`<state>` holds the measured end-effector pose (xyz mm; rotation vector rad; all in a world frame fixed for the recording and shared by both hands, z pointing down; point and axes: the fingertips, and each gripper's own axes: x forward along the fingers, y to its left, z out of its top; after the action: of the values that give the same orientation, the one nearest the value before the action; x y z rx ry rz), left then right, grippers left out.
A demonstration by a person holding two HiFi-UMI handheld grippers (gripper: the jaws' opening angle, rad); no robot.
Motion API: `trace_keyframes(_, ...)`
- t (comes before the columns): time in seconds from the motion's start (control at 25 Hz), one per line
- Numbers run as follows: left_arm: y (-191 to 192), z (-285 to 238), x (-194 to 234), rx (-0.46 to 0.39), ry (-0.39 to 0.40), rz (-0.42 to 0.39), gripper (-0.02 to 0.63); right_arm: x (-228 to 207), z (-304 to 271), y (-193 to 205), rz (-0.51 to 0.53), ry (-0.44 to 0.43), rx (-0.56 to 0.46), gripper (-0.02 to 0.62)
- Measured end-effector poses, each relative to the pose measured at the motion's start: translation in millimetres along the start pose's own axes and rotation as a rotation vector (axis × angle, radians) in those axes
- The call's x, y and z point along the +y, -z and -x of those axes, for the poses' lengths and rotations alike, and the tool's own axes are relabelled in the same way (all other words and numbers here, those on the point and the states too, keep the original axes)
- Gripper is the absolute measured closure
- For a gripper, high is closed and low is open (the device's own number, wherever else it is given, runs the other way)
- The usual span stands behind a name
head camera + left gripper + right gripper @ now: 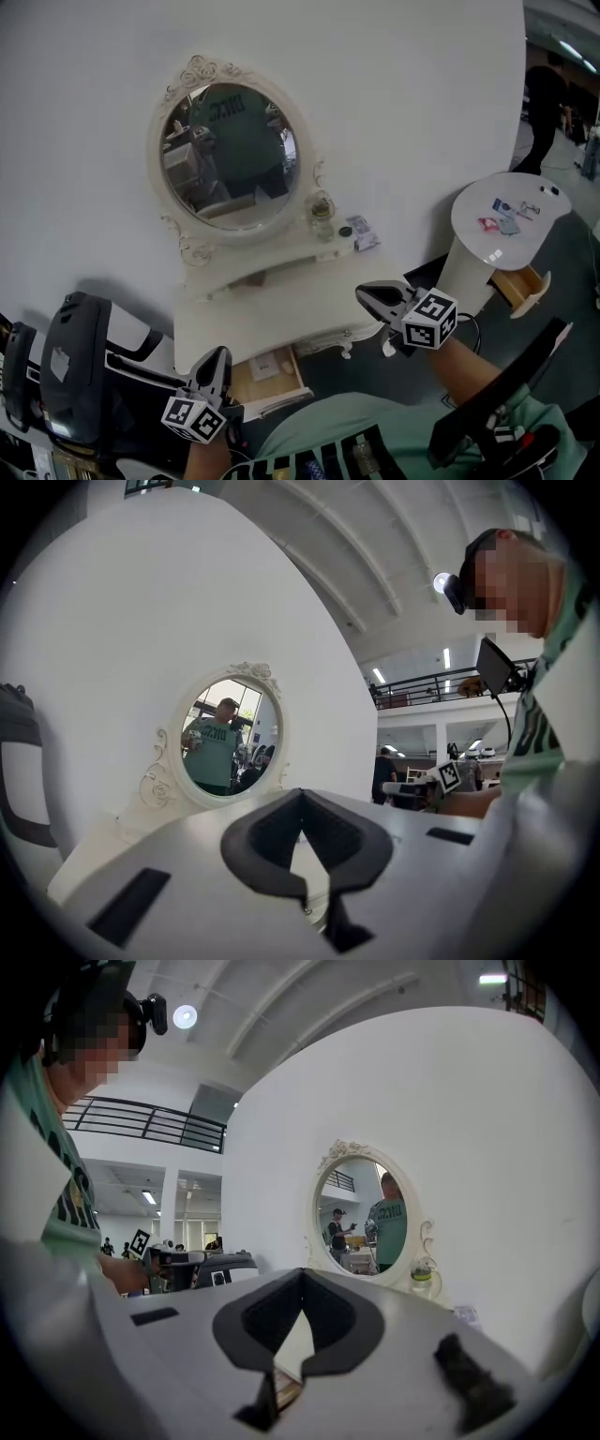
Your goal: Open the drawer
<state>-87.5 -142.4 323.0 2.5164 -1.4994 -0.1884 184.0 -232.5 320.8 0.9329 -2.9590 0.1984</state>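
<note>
Gaping wooden drawer [244,382] below oval mirror [230,155]

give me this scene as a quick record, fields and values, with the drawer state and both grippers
furniture: white dressing table with oval mirror
task item: drawer, pulled out below the tabletop, flat items inside
left: left gripper, fingers together, holding nothing, by the drawer's left corner
right: right gripper, fingers together, holding nothing, over the tabletop's right end
on top: small bottle beside the mirror
nearby: round table, its side drawer also open
</note>
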Motion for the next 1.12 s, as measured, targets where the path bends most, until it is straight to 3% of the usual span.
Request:
trace_keyframes(0.52, 24.0, -16.1, -13.5, 0.039, 0.028, 0.034, 0.597, -5.7, -7.6, 11.5, -0.011, -0.032, 0.031, 0.584)
trace_keyframes(1.12, 9.0, -7.1, -7.8, 0.007, 0.007, 0.011, 0.597, -3.1, -9.6, -2.9, 0.018, -0.016, 0.0, 0.584)
